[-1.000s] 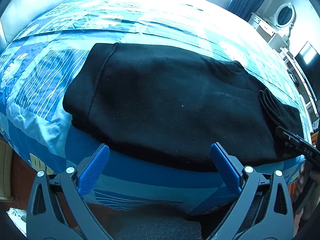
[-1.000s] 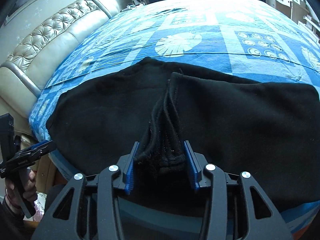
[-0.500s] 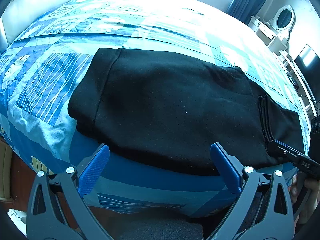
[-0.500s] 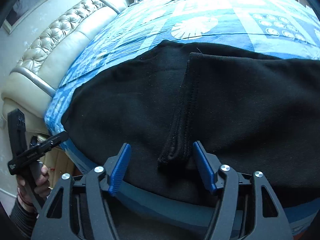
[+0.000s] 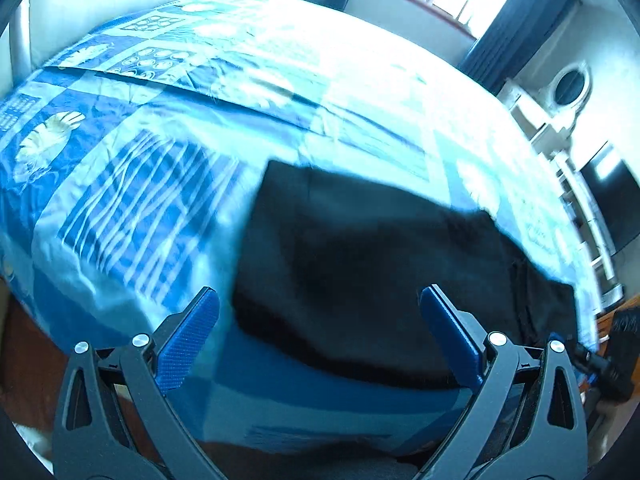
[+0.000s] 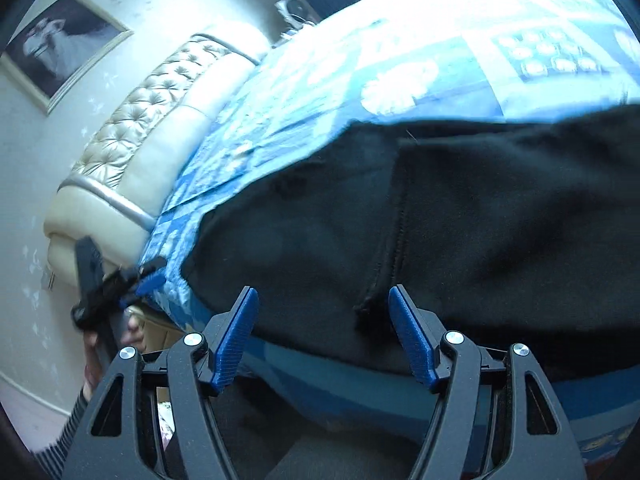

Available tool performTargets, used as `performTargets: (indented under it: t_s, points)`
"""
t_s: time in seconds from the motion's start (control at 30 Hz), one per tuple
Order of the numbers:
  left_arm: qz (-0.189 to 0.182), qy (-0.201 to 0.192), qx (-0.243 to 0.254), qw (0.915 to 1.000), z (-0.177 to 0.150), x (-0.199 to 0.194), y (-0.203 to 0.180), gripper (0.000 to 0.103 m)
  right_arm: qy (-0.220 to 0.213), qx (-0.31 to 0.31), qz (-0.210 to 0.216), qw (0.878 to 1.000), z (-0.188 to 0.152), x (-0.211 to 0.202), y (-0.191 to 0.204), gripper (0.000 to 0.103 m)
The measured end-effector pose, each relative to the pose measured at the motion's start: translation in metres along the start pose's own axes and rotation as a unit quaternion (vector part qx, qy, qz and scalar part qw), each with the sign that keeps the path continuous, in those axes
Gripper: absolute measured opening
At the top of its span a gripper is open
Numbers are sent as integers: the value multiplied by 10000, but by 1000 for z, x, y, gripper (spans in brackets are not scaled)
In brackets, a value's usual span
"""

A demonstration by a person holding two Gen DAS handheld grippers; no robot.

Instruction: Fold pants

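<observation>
Black pants (image 5: 360,272) on blue bedspread (image 5: 132,200) (tufted headboard (image 6: 160,108) behind)

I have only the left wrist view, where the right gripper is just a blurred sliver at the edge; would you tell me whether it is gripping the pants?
Observer: No. In the right wrist view the right gripper is open, and its pads press on nothing.
Operator: Where does the folded edge lie?
Observer: The thick seamed edge of the pants runs toward that gripper and ends just ahead of its fingertips, near the front side of the bed.
Operator: Does my left gripper show from there?
Observer: Yes, the left gripper shows by the bed's corner, apart from the pants, with a hand below it.
</observation>
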State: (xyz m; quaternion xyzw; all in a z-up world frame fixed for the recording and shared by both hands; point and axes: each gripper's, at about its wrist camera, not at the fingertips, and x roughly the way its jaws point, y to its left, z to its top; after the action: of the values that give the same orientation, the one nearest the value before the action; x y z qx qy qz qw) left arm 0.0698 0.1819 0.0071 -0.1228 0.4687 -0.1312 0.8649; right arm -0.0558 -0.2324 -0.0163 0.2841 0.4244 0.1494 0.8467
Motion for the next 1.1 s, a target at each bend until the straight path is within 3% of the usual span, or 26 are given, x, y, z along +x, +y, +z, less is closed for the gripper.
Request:
performTargets:
  t_s: [0.2, 0.37, 0.43, 0.5, 0.57, 0.63, 0.73, 0.8, 0.83, 0.97, 1.03, 1.1]
  points:
    - [-406, 339, -70, 9986, 32, 34, 49, 101, 19, 169, 293, 9994, -9, -8, 3, 68]
    - [-1255, 941, -333, 9871, 40, 82, 68, 101, 166, 81, 155, 9997, -17, -1, 5, 68]
    - [-1466, 894, -274, 9848, 40, 85, 68, 101, 230, 53, 91, 9997, -20, 1, 4, 68]
    - [-1921, 922, -404, 9762, 38, 84, 70, 100, 315, 71, 102, 9994, -23, 5, 3, 68]
    - [-2520, 1067, -596, 9600, 31, 84, 69, 100, 385, 117, 126, 9991, -25, 10, 1, 68]
    - [-2673, 1196, -559, 9545, 24, 87, 62, 100, 428, 198, 181, 9987, -27, 14, -2, 68]
    - [-2493, 1165, -384, 9606, 21, 90, 50, 100, 496, 265, 245, 9981, -30, 19, -3, 68]
    - [-2534, 1149, -490, 9593, 24, 95, 48, 99, 498, 217, 226, 9983, -30, 21, -1, 68]
    - [-2536, 1162, -578, 9586, 26, 97, 46, 95, 493, 207, 219, 9983, -30, 21, 0, 68]
    - [-2194, 1413, -691, 9629, 27, 111, 39, 42, 466, 252, 220, 9984, -31, 21, -1, 68]
    - [-2063, 1442, -646, 9656, 26, 111, 35, 34, 450, 263, 192, 9985, -31, 20, -2, 68]
    - [-2045, 1529, -721, 9642, 27, 109, 32, 19, 414, 318, 176, 9985, -31, 17, -4, 68]
